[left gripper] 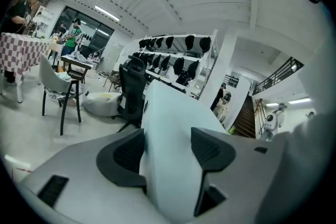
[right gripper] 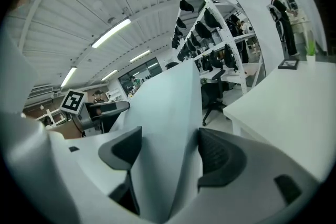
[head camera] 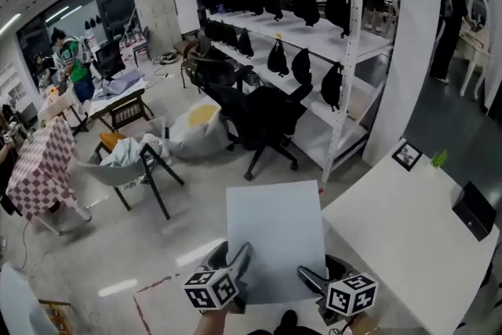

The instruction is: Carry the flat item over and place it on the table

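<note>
So both grippers are clamped on the same thing. The left gripper [head camera: 238,260] has its jaws pinched on the near-left corner of the flat item [head camera: 274,235], a plain pale sheet. The right gripper [head camera: 309,276] is pinched on the near-right corner. In the left gripper view the sheet runs straight up between the two dark pads [left gripper: 128,152], which press on either side of it. It's the same in the right gripper view, where the sheet looks a bit bowed. The sheet sticks out forward from both tools, held over the floor [head camera: 157,247].

Just right of the right gripper is the white table [head camera: 400,247]. Its nearest corner is right beside the sheet's right edge, though I can't tell the height gap. Further along the table, ahead and right of the tools, there's a black box [head camera: 473,209], a small framed marker card [head camera: 406,155] and something green [head camera: 439,159].

Straight ahead past the sheet's far edge is a black office chair [head camera: 263,121]. Off to the front-left are a grey chair [head camera: 125,169] and a checkered tablecloth [head camera: 43,165]. Behind the office chair stands a white shelving rack [head camera: 345,43] hung with black bags [head camera: 302,65]. Way off left there's a person in green [head camera: 70,63].
</note>
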